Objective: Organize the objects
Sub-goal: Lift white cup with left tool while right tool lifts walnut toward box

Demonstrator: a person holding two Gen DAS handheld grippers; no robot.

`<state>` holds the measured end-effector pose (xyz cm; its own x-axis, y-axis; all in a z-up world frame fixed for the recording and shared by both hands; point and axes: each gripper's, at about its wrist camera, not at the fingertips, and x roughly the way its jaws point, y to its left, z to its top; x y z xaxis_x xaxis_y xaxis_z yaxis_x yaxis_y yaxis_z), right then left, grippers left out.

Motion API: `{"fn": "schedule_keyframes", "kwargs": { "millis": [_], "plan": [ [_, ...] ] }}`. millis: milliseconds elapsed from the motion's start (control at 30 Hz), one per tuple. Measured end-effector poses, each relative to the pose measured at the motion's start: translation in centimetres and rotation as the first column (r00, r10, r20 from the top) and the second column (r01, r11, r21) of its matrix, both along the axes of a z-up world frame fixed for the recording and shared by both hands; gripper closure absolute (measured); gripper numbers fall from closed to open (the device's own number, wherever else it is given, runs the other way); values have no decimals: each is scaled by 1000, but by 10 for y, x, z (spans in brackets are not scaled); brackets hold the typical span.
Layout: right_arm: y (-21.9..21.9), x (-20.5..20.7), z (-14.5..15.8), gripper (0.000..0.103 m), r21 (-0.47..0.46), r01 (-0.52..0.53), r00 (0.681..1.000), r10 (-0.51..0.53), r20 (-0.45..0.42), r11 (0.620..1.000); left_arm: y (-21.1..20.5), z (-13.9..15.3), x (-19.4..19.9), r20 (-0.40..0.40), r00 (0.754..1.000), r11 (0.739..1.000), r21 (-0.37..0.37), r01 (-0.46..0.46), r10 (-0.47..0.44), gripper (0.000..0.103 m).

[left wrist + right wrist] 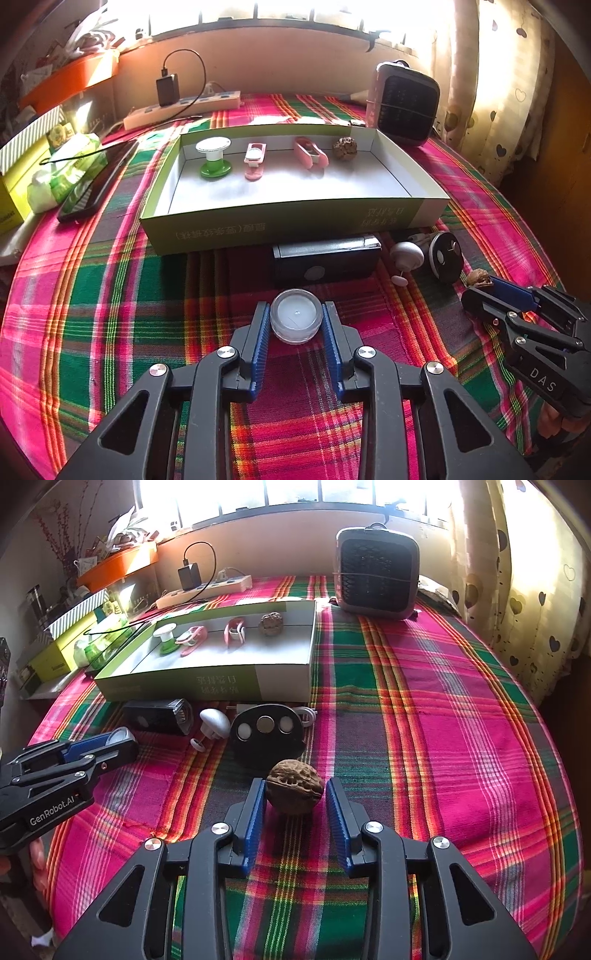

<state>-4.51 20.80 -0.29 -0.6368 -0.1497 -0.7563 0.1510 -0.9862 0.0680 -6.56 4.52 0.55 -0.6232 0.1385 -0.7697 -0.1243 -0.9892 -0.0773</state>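
While both grippers sit low over the plaid tablecloth (424,709), the step in hand looks like a double pick-up for the open box (280,221) toward the far edge. The left gripper (296,325) has its pads pressed on the small round jar (296,320), upright, with no long axis. The right gripper (295,805) stands narrow around the walnut (294,786), one pad touching, the other just clear; its seam runs across. Next: finish closing, then lift.
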Motion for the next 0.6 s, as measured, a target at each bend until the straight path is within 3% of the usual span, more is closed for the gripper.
{"fn": "schedule_keyframes", "kwargs": {
  "millis": [600],
  "plan": [
    [-2,1,0,70,10,-8,1000,8,-5,1000,-3,0,0,-1,1000,1000,12,-10,10,78]
  ]
}}
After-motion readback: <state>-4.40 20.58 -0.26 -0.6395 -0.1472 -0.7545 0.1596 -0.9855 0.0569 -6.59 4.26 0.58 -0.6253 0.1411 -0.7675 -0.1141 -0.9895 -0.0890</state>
